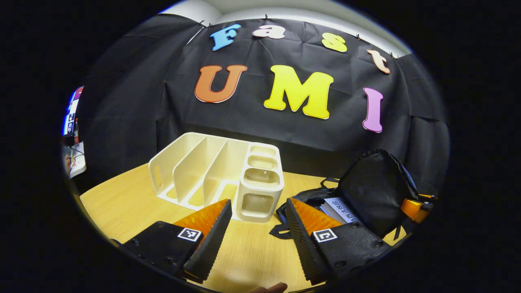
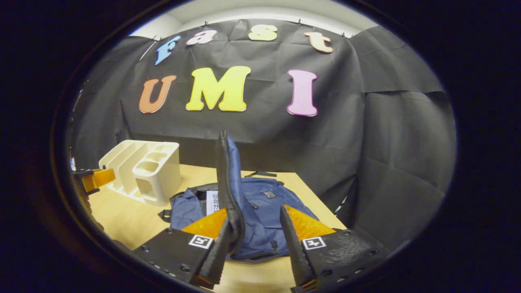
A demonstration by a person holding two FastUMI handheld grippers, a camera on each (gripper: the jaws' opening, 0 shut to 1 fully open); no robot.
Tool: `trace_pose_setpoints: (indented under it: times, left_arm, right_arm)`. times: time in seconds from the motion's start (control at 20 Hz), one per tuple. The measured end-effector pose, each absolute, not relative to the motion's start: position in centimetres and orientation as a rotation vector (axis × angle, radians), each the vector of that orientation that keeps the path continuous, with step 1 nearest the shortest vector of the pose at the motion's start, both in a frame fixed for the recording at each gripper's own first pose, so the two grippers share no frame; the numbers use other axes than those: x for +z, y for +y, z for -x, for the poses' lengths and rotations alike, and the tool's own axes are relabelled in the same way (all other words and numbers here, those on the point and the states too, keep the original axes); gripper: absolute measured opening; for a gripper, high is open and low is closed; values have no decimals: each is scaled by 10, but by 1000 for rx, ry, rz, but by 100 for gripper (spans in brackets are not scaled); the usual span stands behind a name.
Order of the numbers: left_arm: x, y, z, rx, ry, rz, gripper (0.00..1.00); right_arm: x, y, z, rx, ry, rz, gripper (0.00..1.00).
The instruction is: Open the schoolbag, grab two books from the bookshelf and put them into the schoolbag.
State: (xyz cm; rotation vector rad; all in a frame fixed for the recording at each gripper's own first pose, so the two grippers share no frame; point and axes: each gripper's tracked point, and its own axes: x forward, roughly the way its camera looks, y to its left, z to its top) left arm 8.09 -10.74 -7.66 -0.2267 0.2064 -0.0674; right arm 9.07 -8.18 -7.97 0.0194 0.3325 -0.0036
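The cream bookshelf stands on the table with its slots bare; it also sits at the left in the right gripper view. The blue schoolbag lies open beside it. Its flap stands upright and leans on the left finger of my right gripper, whose fingers are spread apart. A white-covered book shows inside the bag. My left gripper hovers open over the table in front of the shelf, nothing between its fingers. The raised flap looks dark from this side.
The wooden table reaches a black cloth wall behind shelf and bag. Its right edge runs close past the bag. The other gripper's orange body sits behind the flap. A fingertip shows at the bottom of the left gripper view.
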Motion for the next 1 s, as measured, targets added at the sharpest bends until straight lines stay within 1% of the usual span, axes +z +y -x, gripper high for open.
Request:
trace_pose_setpoints:
  times: [0.05, 0.1, 0.15, 0.25, 0.3, 0.4, 0.45, 0.5, 0.55, 0.6, 0.75, 0.85, 0.9, 1.0]
  left_arm:
    - [-73, -100, -76, -58, 194, 214, 84]
    - [-69, -93, -70, -45, 179, 197, 84]
    - [-65, -81, -65, -21, 160, 177, 85]
    - [-61, -67, -52, 2, 142, 161, 89]
    - [-60, -65, -47, -3, 138, 156, 94]
    - [-58, -57, -35, -18, 131, 136, 96]
    - [-56, -50, -30, -24, 129, 125, 98]
    - [-55, -47, -26, -24, 125, 115, 98]
    - [-54, -44, -22, -32, 122, 112, 98]
    - [-53, -46, -18, -45, 123, 112, 98]
    - [-46, -52, -1, -98, 102, 100, 98]
    - [-37, -44, 5, -92, 89, 91, 98]
    - [-33, -37, 7, -70, 84, 105, 98]
    - [-31, -32, 14, -76, 94, 136, 98]
  right_arm:
    - [-80, -80, -87, 0, 337, -27, 77]
    - [-81, -77, -83, 4, 339, -30, 74]
    - [-80, -74, -78, 9, 338, -28, 84]
    - [-79, -67, -68, 22, 342, -22, 86]
    - [-76, -63, -63, 30, 336, -23, 82]
    - [-66, -57, -52, 35, 303, -17, 85]
    - [-61, -54, -47, 38, 287, -8, 94]
    - [-59, -50, -41, 33, 278, 3, 90]
    - [-55, -49, -38, 26, 270, 5, 98]
    - [-49, -43, -32, 31, 261, -2, 95]
    - [-27, -36, -16, 30, 207, 2, 96]
    - [-13, -35, -2, 16, 163, 20, 96]
    - [-9, -35, 6, 15, 150, 17, 98]
    - [0, -36, 22, 11, 139, -6, 98]
